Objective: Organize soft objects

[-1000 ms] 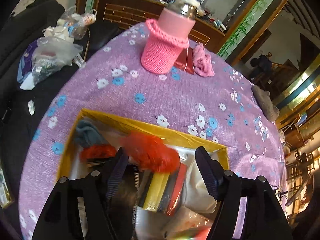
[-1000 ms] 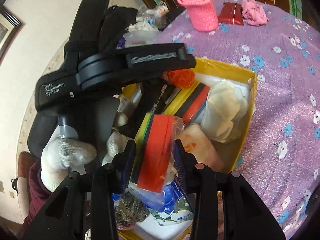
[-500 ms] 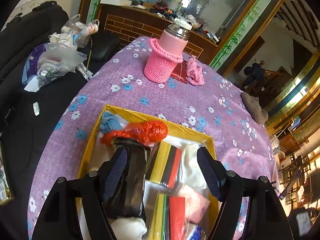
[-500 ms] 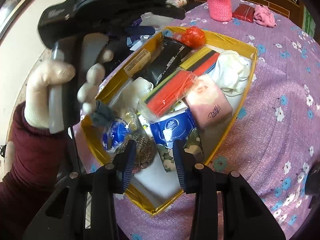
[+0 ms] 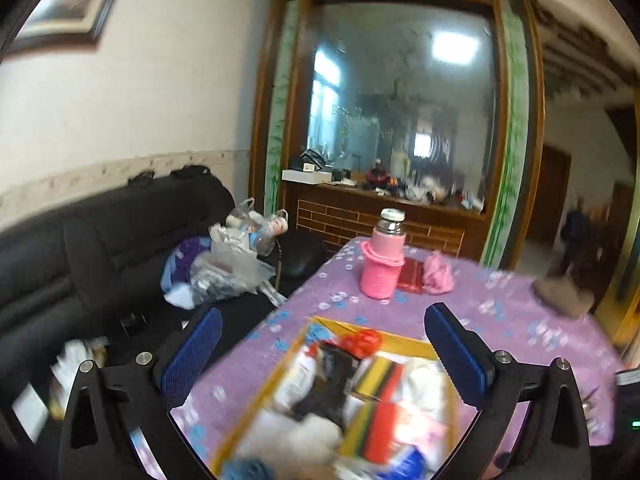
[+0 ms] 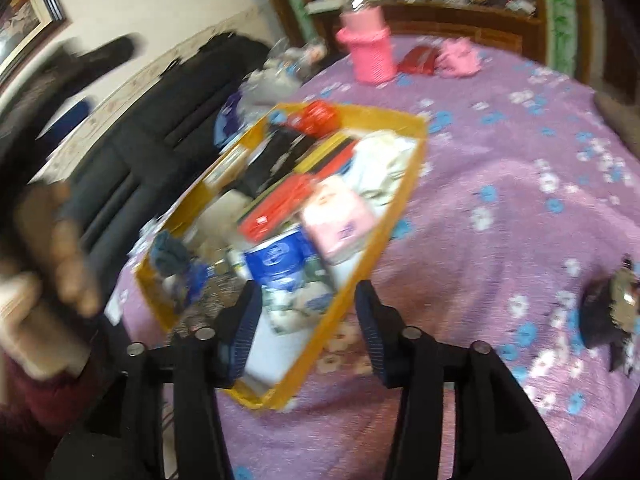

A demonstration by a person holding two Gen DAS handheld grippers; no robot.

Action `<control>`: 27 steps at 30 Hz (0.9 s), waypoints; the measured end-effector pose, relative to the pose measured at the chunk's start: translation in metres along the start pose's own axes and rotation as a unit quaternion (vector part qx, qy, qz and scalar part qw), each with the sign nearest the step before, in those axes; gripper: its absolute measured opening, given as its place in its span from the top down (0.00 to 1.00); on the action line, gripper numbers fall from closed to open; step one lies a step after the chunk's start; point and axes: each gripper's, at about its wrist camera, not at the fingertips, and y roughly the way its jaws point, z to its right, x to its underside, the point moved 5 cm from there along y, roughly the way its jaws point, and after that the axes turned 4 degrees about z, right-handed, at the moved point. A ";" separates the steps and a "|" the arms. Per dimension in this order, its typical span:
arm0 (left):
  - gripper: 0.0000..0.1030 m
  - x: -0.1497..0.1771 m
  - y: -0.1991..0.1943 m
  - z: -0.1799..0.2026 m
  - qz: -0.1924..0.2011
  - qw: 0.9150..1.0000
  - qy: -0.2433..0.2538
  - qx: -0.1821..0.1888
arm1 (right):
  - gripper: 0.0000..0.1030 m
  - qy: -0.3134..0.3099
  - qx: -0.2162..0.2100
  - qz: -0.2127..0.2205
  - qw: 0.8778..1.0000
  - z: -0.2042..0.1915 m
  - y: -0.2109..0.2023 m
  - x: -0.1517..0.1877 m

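Round table under a purple flowered cloth (image 6: 500,200), everything else sits on it. Yellow box (image 6: 404,184) just ahead of the right gripper (image 6: 308,320), its near corner between the fingers; in the left wrist view the box (image 5: 404,342) lies below and between the left gripper (image 5: 324,354) fingers, blurred. Box is packed: white cloth bundle (image 6: 384,164) at far right, black packet (image 6: 272,160) at far left, red-and-yellow flat packs (image 6: 288,200) in the middle, pink tissue pack (image 6: 340,220), blue-and-white pack (image 6: 280,260) nearest the fingers, red crinkly item (image 6: 316,114) at the far corner, grey-blue soft piece (image 6: 168,256) at the near left. Beyond the box, pink knit-sleeved flask (image 5: 382,264), pink soft item (image 5: 438,276) beside it. Left jaws have just been opening, now spread wide, empty. Right jaws have just been opening, moderate gap, gripping nothing.
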 end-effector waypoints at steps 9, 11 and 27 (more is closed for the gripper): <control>0.00 0.046 0.007 -0.006 -0.140 0.988 -0.044 -0.038 | 0.51 -0.023 0.062 0.055 0.996 0.006 -0.026 0.020; 0.00 0.048 0.001 -0.005 -0.145 0.987 -0.041 -0.058 | 0.51 -0.045 0.080 0.064 0.994 0.002 -0.033 0.026; 0.00 0.061 -0.035 0.062 -0.110 0.988 0.040 -0.096 | 0.41 -0.058 0.095 0.101 0.989 0.010 -0.066 0.042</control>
